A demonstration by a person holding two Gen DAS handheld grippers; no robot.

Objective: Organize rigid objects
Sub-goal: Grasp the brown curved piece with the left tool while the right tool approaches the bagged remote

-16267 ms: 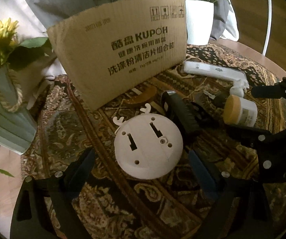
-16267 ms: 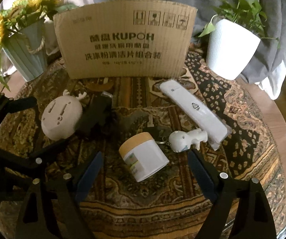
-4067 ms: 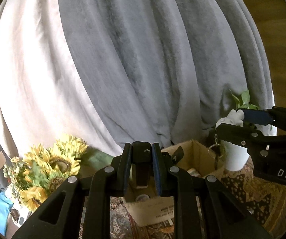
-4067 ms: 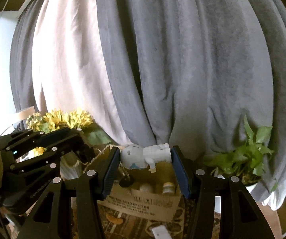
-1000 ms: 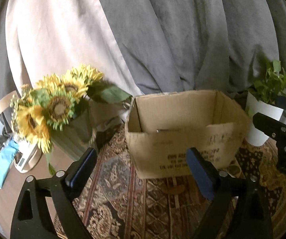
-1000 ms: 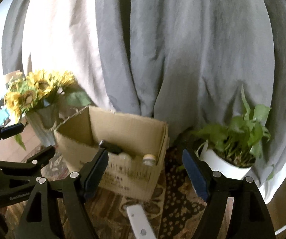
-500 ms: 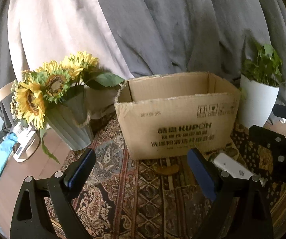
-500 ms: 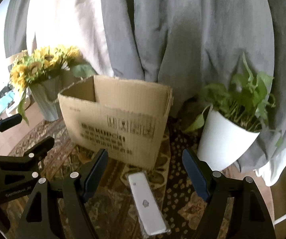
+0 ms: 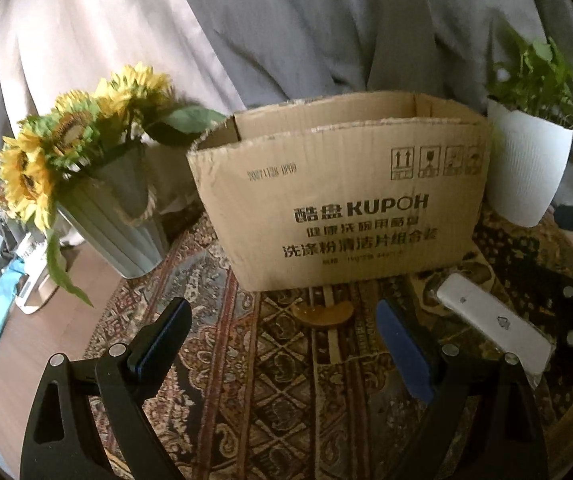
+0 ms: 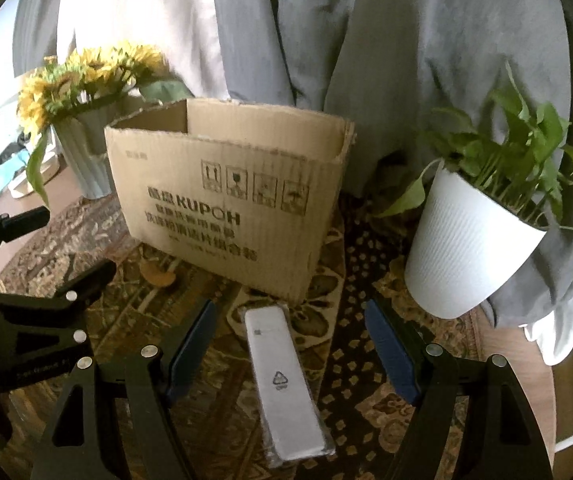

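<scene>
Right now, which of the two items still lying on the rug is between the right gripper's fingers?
The long white remote in clear wrap: it lies lengthwise under the open right gripper. The small brown wooden piece lies off left, by the cardboard box.

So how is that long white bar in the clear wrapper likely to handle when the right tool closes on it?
The white bar looks stiff and flat, so it should lift without sagging. Its glossy wrapper may be slippery against the pads. Lying flat on the rug, it seems unlikely to roll.
</scene>
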